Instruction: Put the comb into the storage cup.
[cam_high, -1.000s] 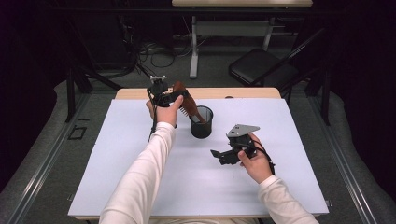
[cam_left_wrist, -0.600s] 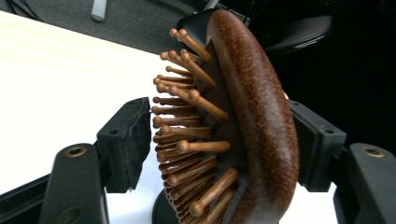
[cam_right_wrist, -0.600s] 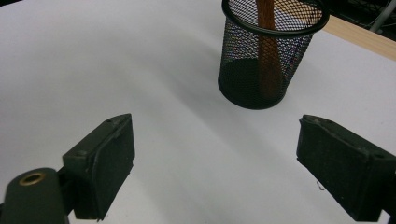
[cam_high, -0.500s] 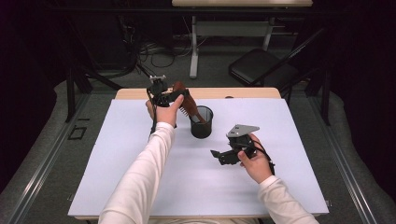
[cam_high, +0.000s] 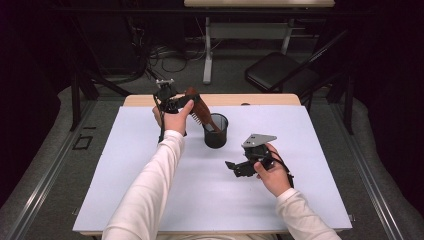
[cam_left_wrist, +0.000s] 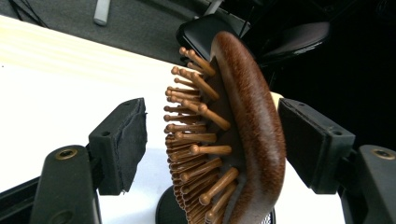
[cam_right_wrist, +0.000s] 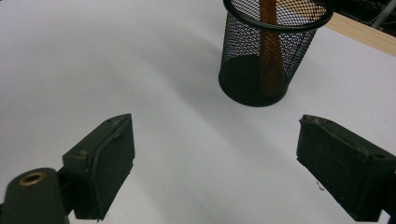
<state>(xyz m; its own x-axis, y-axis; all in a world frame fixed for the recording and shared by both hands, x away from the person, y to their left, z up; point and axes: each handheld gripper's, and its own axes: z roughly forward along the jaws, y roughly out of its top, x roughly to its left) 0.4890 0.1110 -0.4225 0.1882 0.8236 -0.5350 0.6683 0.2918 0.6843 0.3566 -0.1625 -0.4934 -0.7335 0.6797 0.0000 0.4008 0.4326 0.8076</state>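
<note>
Your left gripper (cam_high: 186, 102) sits up at the far side of the white mat (cam_high: 125, 170), and its jaws have just been opening: the wooden hairbrush (cam_left_wrist: 243, 135) stands between the pads, free of the bristle-side pad. Its handle rests down inside the black mesh cup (cam_high: 216, 131). Over to your right gripper (cam_high: 231, 167): jaws spread wide, gripping nothing, low over the mat near the cup.

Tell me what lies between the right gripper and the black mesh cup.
Nothing: in the right gripper view, bare white table separates the right gripper from the black mesh cup.
</note>
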